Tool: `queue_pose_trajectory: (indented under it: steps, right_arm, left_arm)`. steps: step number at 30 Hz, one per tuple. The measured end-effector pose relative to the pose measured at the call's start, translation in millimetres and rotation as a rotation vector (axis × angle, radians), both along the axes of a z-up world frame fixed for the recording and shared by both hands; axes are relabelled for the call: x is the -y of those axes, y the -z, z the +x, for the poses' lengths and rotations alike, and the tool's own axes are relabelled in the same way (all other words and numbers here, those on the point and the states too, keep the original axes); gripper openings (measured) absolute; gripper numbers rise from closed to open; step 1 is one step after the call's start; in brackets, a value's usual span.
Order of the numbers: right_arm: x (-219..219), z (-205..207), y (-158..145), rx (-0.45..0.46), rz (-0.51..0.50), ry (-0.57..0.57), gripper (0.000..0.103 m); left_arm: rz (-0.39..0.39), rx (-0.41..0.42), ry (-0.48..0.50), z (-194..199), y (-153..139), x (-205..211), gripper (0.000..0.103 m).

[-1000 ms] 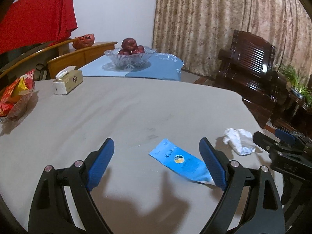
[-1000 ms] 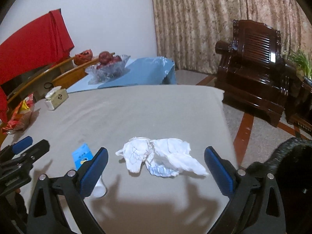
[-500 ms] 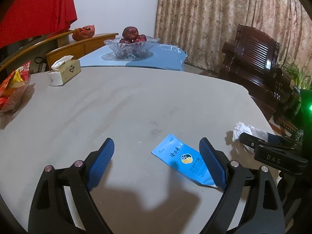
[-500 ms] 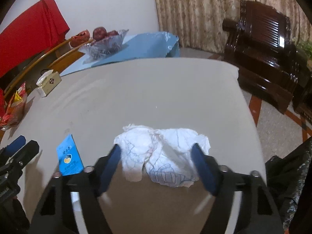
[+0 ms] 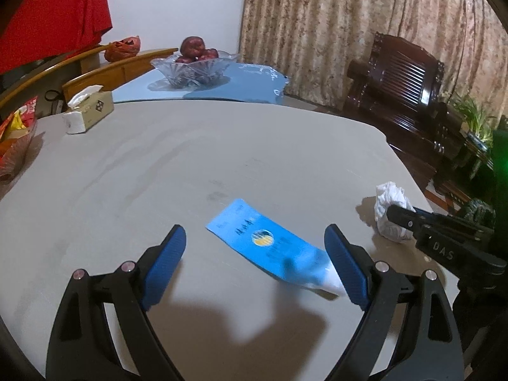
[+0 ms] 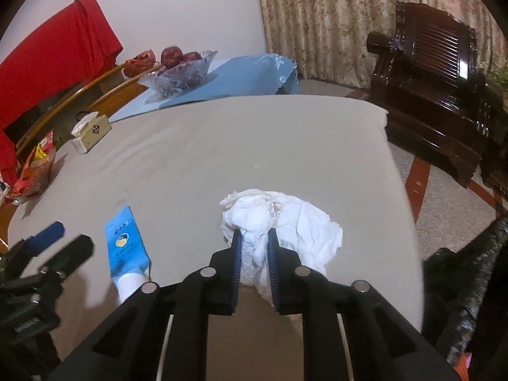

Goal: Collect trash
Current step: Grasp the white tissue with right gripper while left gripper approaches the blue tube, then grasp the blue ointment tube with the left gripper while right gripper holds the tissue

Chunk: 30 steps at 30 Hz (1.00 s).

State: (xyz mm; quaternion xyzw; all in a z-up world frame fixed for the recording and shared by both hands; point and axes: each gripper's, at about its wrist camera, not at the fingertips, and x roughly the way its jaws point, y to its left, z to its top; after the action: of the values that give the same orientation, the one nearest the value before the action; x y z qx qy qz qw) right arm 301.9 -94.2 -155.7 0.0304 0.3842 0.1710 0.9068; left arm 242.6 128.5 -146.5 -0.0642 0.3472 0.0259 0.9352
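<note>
Right fingers (image 6: 254, 247) clamp the crumpled tissue (image 6: 285, 225); left fingers (image 5: 254, 254) spread wide; glass bowl (image 5: 193, 68) holds apples (image 5: 192, 46).

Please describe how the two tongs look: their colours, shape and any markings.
Both tongs are alike: the left tongs and the right tongs have black plastic frames with open, triangular cut-outs, silver round rivets at the joints, and blue pads on the inner side of the fingers. In the left wrist view, the right tongs' body shows white letters "DAS". No cables or sleeves are visible.
</note>
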Motion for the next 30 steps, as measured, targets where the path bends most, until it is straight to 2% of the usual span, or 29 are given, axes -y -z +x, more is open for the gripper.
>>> queue_pose_trajectory:
  steps: [7,15,19,25,30]
  right_arm:
    - [14.7,-9.9,-8.5,0.017,0.018,0.017,0.016]
    - [20.3,-11.6,-9.4,0.024,0.032,0.02,0.016]
    - [20.4,-12.3,-9.9,0.024,0.033,0.015,0.016]
    - [17.5,-14.0,-9.8,0.023,0.035,0.007,0.016]
    - [14.4,-15.8,-9.4,0.024,0.029,-0.003,0.016]
  left_arm:
    - [0.002,-0.018,0.04,2.1,5.4,28.6,0.086]
    - [0.038,-0.085,0.04,12.2,20.8,42.7,0.086]
    - [0.028,-0.104,0.024,12.5,22.9,34.9,0.086]
    - [0.055,-0.118,0.005,-6.0,23.8,15.0,0.087]
    - [0.032,-0.134,-0.042,-19.9,24.4,-8.6,0.086]
